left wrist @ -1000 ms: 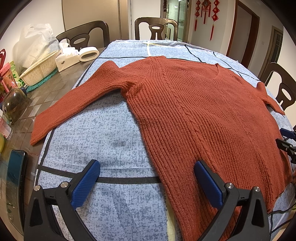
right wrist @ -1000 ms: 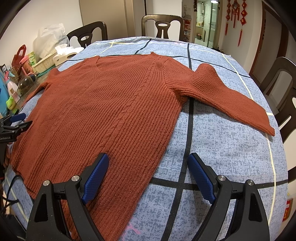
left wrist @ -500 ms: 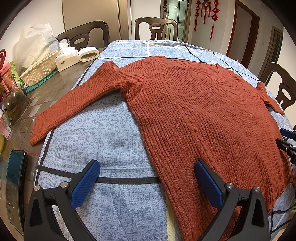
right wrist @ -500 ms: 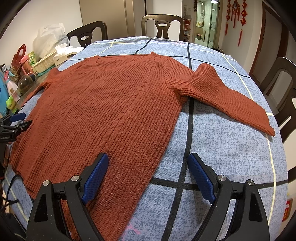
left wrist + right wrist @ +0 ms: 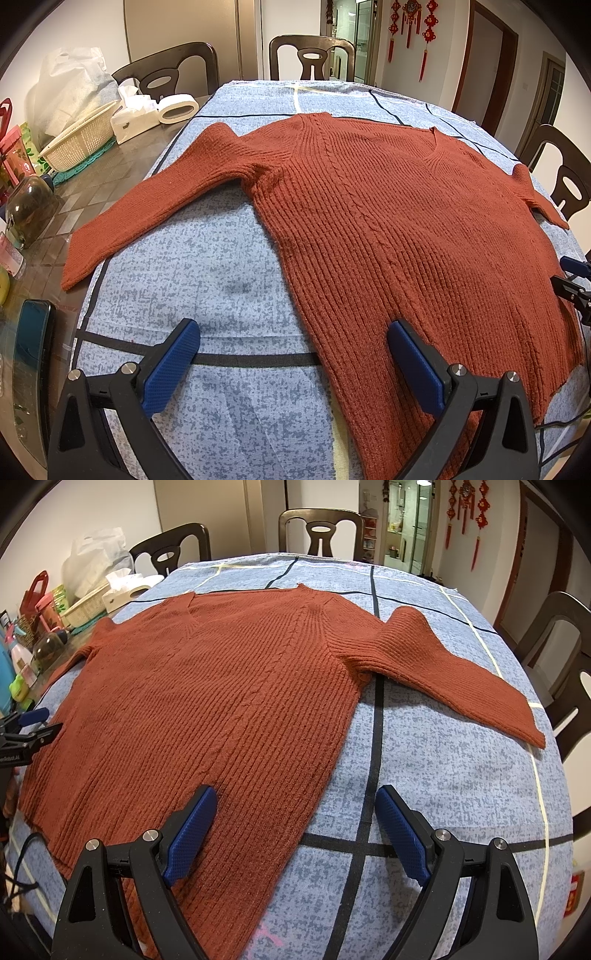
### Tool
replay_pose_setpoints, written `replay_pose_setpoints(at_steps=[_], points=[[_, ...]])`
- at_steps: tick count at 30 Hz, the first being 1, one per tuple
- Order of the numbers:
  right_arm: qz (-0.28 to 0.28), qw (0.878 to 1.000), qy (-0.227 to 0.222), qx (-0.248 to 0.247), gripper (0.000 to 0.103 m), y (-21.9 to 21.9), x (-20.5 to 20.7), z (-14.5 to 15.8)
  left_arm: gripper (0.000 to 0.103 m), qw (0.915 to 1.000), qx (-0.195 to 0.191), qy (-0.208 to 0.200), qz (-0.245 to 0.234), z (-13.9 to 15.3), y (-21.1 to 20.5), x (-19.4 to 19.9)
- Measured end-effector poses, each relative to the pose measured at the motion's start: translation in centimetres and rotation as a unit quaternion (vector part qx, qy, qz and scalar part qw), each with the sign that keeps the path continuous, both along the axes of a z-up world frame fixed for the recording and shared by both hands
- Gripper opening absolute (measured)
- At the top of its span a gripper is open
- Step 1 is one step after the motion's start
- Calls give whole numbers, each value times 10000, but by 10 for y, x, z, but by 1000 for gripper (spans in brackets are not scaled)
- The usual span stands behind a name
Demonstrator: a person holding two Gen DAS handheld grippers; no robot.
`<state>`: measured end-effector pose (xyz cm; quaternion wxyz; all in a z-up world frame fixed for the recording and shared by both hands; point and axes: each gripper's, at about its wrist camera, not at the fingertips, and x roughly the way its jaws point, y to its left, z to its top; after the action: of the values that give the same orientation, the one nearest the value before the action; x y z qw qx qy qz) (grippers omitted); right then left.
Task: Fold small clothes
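A rust-red knitted sweater (image 5: 388, 221) lies flat, front up, on the blue patterned tablecloth (image 5: 207, 266), both sleeves spread outward. My left gripper (image 5: 293, 363) hovers open over the sweater's lower left hem corner, one blue pad above cloth, the other above the knit. In the right wrist view the same sweater (image 5: 229, 701) fills the middle, its right sleeve (image 5: 461, 686) stretched toward the table's right side. My right gripper (image 5: 295, 834) is open above the lower right hem edge. Each gripper shows at the other view's edge, the right gripper (image 5: 574, 284) and the left gripper (image 5: 26, 727).
Left of the cloth, on bare table, stand a woven basket (image 5: 79, 144), a tissue box (image 5: 135, 118), a tape roll (image 5: 177, 108), a glass jar (image 5: 29, 210) and a dark phone (image 5: 31, 350). Dark wooden chairs (image 5: 312, 57) ring the table. Cables hang at the near edge.
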<state>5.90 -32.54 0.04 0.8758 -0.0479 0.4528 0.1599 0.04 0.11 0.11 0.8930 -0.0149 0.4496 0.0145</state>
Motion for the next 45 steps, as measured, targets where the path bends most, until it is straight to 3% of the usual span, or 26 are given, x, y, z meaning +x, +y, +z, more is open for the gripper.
replay_pose_setpoints(at_steps=[11,21,25,32,37,42,45], points=[[219,9993,-311,-7,88,17,-6,24,99,9991,46,-274,314,16,22,0],[430,9982,-410,4,88,47,12,31,95,9927,139,-424,1116,23,96,19],[436,9981,-430,104,88,52,19,33,95,9877,12,-457,1495,23,131,25],[468,9983,-323,133,88,63,29,27,79,9805,-165,-299,1934,12,173,45],[469,9986,-218,119,88,66,34,21,72,9783,-236,-55,2059,-2,182,57],[463,9988,-148,106,88,65,37,18,66,9785,-139,-127,2054,-4,181,60],[451,9989,-110,117,88,65,41,15,47,9793,-73,-166,2016,-3,180,60]])
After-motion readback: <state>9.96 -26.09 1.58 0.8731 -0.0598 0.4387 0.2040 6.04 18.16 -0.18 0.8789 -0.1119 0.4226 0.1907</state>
